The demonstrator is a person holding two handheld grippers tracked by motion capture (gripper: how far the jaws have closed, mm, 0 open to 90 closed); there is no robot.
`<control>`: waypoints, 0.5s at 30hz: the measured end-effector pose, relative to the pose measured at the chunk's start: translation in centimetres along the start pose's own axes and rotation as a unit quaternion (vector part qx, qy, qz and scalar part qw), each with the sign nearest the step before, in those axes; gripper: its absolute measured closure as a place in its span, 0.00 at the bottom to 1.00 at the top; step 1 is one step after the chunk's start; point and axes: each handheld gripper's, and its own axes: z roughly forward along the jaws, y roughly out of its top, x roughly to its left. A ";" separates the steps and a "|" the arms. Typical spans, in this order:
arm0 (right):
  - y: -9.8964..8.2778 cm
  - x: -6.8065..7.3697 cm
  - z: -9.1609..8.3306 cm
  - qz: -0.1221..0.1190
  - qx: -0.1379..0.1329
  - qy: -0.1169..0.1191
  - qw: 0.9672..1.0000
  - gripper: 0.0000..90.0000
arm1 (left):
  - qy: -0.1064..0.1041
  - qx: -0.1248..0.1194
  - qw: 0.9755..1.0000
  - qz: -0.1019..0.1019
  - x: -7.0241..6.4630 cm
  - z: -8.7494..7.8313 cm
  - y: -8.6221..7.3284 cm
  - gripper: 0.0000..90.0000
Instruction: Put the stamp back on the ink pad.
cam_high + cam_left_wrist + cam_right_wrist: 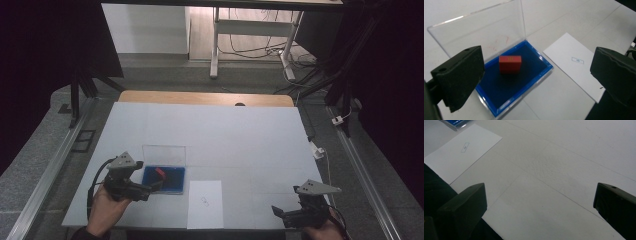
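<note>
A small red block [159, 173] [510, 64] lies inside a shallow blue-lined case [165, 193] [499, 87]. The case's clear lid [163, 155] [481, 32] stands upright behind it. My left gripper [149, 177] [537, 75] hovers at the case's left near corner, its jaws wide open and apart from the block, with nothing between them. My right gripper [282, 212] [539, 205] is at the near right of the table, open over bare white surface.
A white sheet of paper [205, 204] [574, 67] [461, 152] with a small printed mark lies just right of the case, near the front edge. The white table top [225, 135] stretches bare behind it. Dark stands and cables flank the table.
</note>
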 end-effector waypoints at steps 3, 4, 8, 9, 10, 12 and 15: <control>0.0 -0.1 0.0 0.002 0.000 0.000 1.000 0.00 | 0.001 -0.004 1.000 -0.001 -0.1 -0.7 -0.5 0.00; 0.0 -0.1 0.0 0.003 0.000 0.000 1.000 0.00 | 0.001 -0.006 1.000 -0.003 -0.1 -1.0 -0.6 0.00; 0.0 -0.1 0.0 0.005 -0.001 0.000 1.000 0.00 | 0.006 -0.012 1.000 -0.006 -0.2 -2.0 -1.4 0.00; 0.0 -0.1 0.0 0.006 -0.001 0.000 1.000 0.00 | 0.007 -0.012 1.000 -0.006 -0.3 -2.2 -1.6 0.00; 0.0 -0.1 0.0 0.006 -0.001 -0.001 1.000 0.00 | 0.010 -0.013 1.000 -0.008 -0.3 -2.4 -1.8 0.00; 0.0 -0.1 0.0 0.006 -0.001 -0.001 1.000 0.00 | 0.015 -0.013 1.000 -0.009 -0.3 -2.9 -2.2 0.00; 0.0 -0.1 0.0 0.005 -0.001 -0.001 1.000 0.00 | 0.026 -0.013 1.000 -0.011 -0.2 -3.5 -3.0 0.00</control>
